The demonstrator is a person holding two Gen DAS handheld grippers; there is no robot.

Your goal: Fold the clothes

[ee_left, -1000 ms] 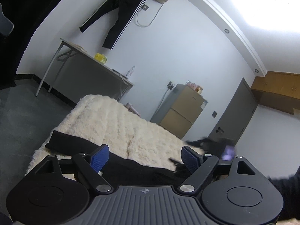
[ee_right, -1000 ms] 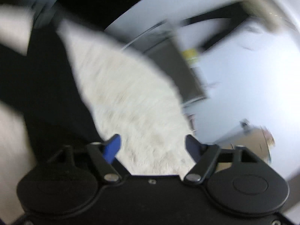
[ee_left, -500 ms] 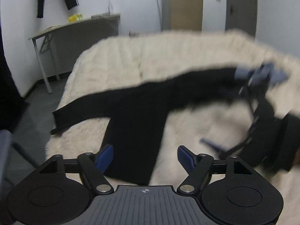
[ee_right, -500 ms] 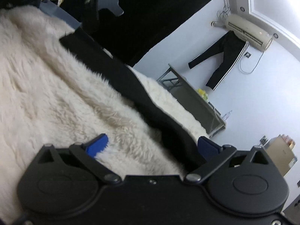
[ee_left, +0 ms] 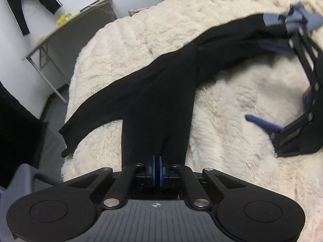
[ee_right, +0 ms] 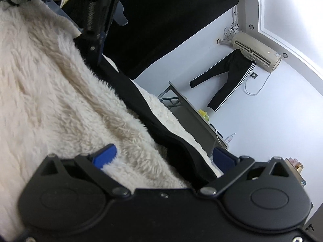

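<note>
Left gripper [ee_left: 157, 159] has just snapped its jaws together, blue pads nearly touching w/ the near hem of the black garment [ee_left: 161, 92] at their tips, looks pinched tho the contact itself is hard to see. Garment's spread flat on the cream fluffy blanket [ee_left: 232, 133], one sleeve trailing twd the blanket's left edge, the other running up-right to the right gripper [ee_left: 262, 84]. Right gripper's jaws stand spread wide, one blue finger [ee_right: 106, 155] down on the fur, the garment's far edge lying btwn the fingers but not squeezed.
</note>
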